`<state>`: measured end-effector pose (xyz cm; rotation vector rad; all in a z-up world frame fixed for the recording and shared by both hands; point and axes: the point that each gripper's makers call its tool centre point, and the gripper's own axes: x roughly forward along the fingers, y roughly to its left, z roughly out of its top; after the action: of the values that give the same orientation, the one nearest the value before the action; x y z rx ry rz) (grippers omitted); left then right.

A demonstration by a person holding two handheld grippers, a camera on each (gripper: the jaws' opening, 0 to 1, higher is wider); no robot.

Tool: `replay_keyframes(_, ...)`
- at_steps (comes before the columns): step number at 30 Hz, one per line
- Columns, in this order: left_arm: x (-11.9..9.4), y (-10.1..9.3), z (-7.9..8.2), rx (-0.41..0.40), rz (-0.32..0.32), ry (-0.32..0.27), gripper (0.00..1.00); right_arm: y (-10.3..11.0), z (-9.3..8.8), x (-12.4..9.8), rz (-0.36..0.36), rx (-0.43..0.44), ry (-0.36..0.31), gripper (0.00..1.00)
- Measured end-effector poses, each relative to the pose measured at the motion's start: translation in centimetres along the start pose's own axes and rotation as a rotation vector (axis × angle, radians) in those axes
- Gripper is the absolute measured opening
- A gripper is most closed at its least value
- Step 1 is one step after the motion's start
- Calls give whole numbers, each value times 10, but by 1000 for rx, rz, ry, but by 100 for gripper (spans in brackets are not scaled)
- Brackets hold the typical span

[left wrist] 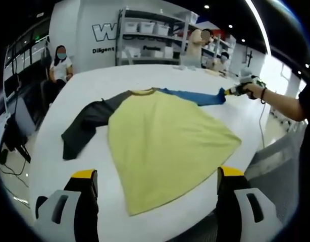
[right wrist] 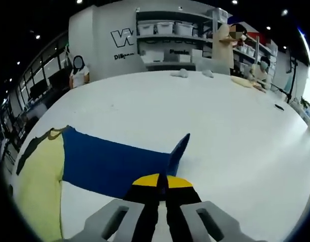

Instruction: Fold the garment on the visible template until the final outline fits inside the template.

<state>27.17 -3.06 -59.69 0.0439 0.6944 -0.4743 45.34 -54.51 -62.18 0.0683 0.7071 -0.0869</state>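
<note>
On the white table [left wrist: 160, 75] a raglan shirt [left wrist: 165, 146] lies flat, its yellow body spread toward the near edge. Its dark grey sleeve [left wrist: 84, 126] stretches off to the left, and its blue sleeve [left wrist: 195, 96] runs right. The left gripper [left wrist: 157, 186] hovers over the hem, jaws wide apart and holding nothing. The right gripper [right wrist: 162, 184] has its jaws pinched tight on the blue sleeve's cuff [right wrist: 179, 148]. People sit and stand by the shelves [left wrist: 150, 38] behind.
</note>
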Motion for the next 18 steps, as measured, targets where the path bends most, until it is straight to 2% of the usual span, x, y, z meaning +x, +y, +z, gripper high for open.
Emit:
replay_keyframes(10,0,-1,-3,-5,-3,3,93,39,4,1,84,24,-9,0)
replay_keyframes(18,-2,-2,-4,-7,-3,3,93,73,8,2,146,5,-7,0)
